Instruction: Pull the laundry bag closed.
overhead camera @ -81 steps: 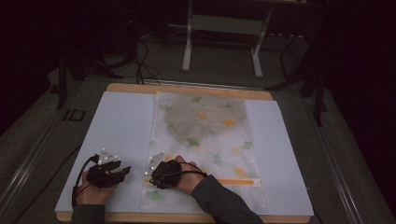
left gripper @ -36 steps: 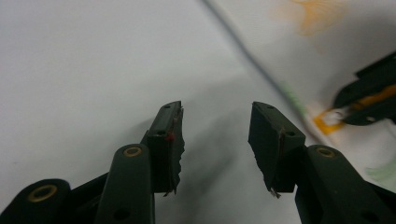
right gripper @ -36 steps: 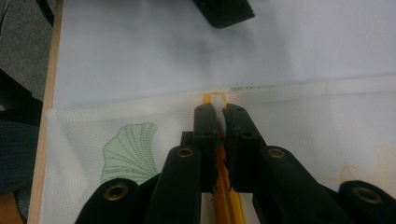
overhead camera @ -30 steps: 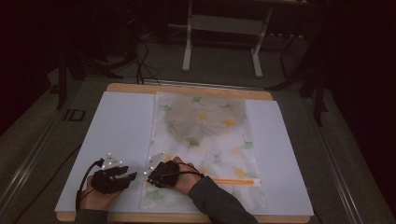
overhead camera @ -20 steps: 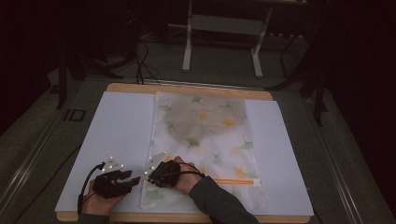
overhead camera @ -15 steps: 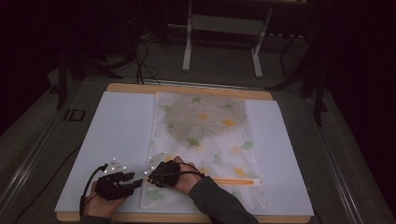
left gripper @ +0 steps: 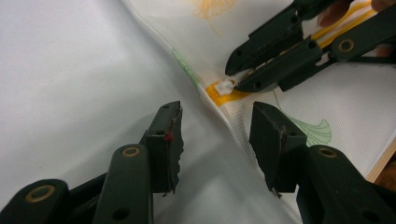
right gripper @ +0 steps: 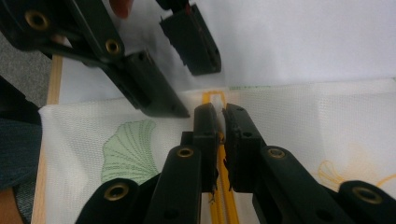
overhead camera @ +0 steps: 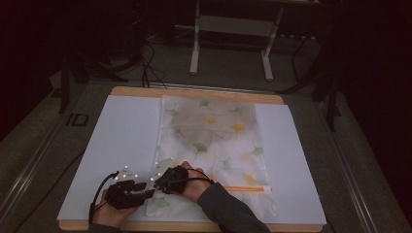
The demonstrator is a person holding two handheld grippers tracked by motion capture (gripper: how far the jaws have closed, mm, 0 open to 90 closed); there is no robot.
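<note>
left gripper (left gripper: pixel 215 140): black, two flat jaws with toothed inner faces; a brass-coloured rivet ring on each link; one small red mark on the left jaw.
right gripper (right gripper: pixel 219 140): black, same build, brass-coloured rings along its links.
top plates: grey, three-cornered, with small bright white dots, seen in the high view.
cable (overhead camera: pixel 97 199): black, thin, looping from the left gripper.
sleeve (overhead camera: pixel 228 211): dark grey-blue, long, on the right arm.
</note>
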